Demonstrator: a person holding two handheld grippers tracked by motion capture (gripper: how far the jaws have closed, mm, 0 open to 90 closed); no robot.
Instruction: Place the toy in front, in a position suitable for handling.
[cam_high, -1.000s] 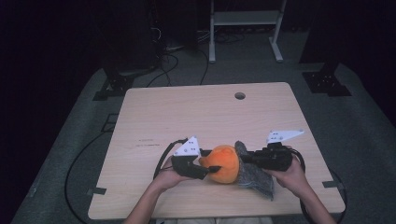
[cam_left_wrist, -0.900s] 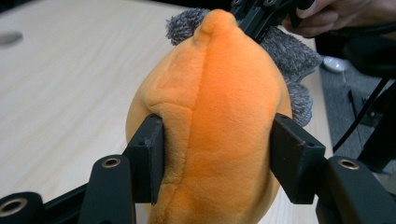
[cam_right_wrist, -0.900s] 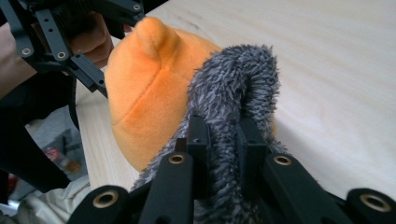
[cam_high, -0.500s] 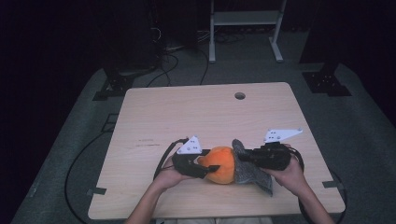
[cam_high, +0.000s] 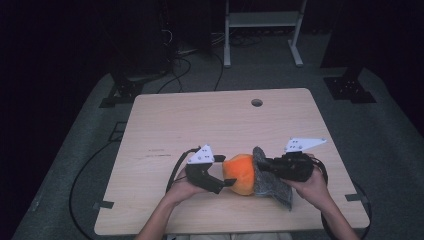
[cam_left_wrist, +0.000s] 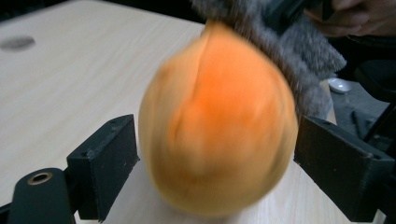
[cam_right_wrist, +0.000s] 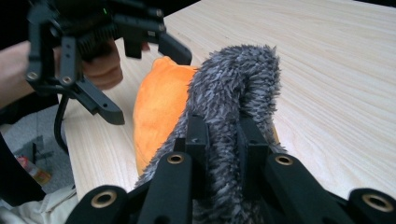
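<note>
While the right gripper (cam_high: 264, 165) keeps its fingers clamped on a fold of the grey furry cover (cam_right_wrist: 233, 88), anchoring it, the left gripper (cam_high: 231, 176) has just been opening, its fingers (cam_left_wrist: 105, 161) standing wide either side of the orange cushion (cam_left_wrist: 217, 126) without pressing it. The cushion rests on the surface (cam_high: 220, 125) near the front edge, half sheathed, apparently for stuffing or stripping.

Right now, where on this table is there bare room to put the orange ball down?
The table is bare across its far half, from the left edge to the round hole, and in its near left corner. It is crowded only near the front middle, where the left gripper, orange ball, grey furry cloth and right gripper meet.
</note>
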